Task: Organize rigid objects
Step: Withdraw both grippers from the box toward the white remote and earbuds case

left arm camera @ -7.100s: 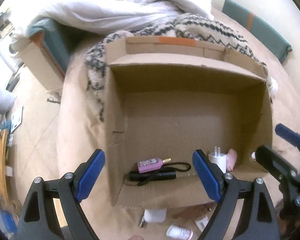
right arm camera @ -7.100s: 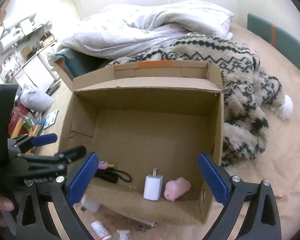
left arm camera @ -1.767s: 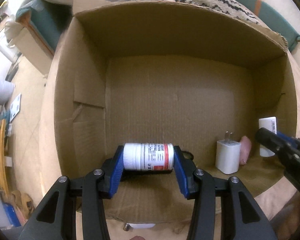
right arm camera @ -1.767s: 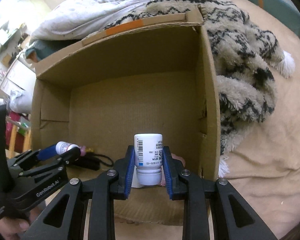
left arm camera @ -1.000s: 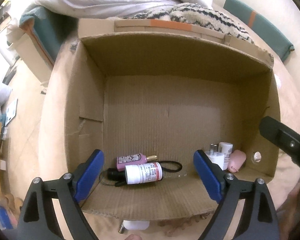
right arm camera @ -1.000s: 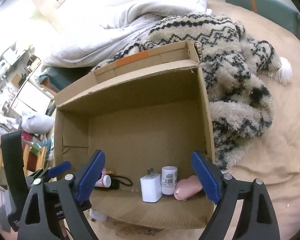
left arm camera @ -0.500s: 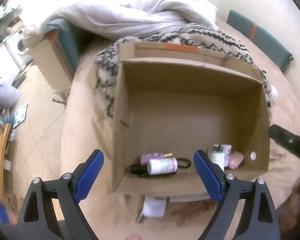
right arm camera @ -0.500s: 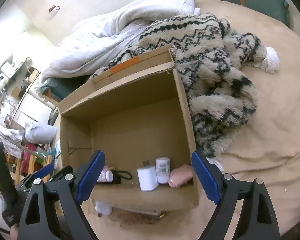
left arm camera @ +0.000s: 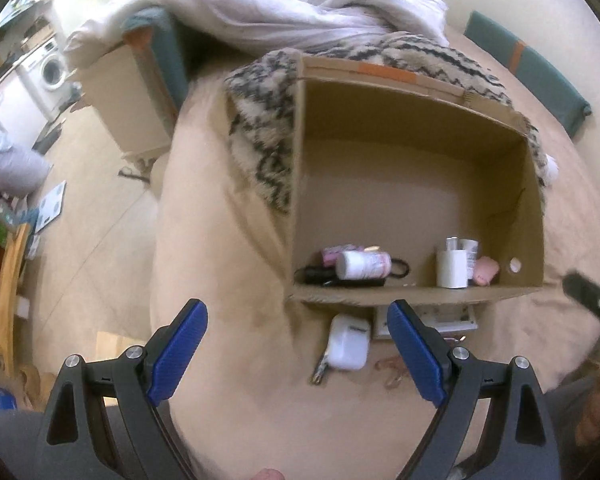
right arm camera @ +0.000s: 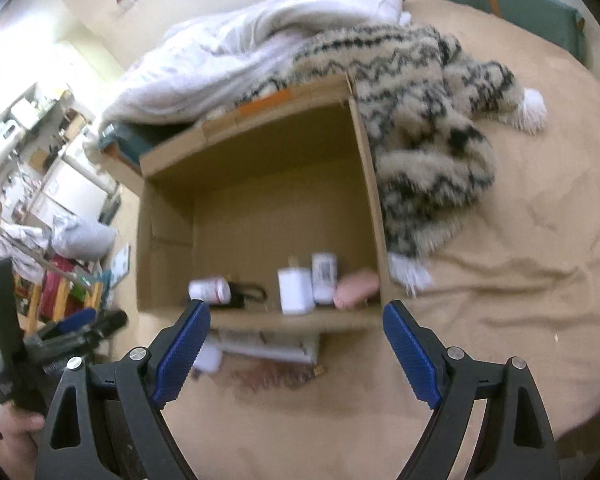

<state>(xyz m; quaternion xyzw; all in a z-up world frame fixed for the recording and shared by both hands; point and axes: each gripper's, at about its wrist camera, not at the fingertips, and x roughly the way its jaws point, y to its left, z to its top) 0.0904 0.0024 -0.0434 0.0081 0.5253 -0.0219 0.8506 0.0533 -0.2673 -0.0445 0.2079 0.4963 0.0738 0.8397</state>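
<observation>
A tan-sheeted bed [left arm camera: 228, 264] carries all items. A rumpled white duvet [left arm camera: 284, 4] lies at its far end, with a shaggy cream-and-black zigzag blanket [right arm camera: 424, 92] against the far and right sides of an open brown cardboard box [left arm camera: 412, 184].

Box contents, along the near wall: a white cylindrical pill bottle with red label [left arm camera: 363, 265] lying on its side on a black corded device [left arm camera: 320, 276], touching a small pink patterned item [left arm camera: 334, 251]; to the right, an upright white plug charger [left arm camera: 452, 268], a white barcode-labelled bottle [right arm camera: 325, 276] standing just behind it, and a pink rounded object [left arm camera: 486, 270] beside them.

Outside, just in front of the box: a white rounded case [left arm camera: 349, 342] and a flat white packet [left arm camera: 440, 318].

Left gripper [left arm camera: 296, 354]: released, blue pads wide apart, nothing between them, above the bed before the box. Right gripper [right arm camera: 296, 354]: likewise released and empty.
</observation>
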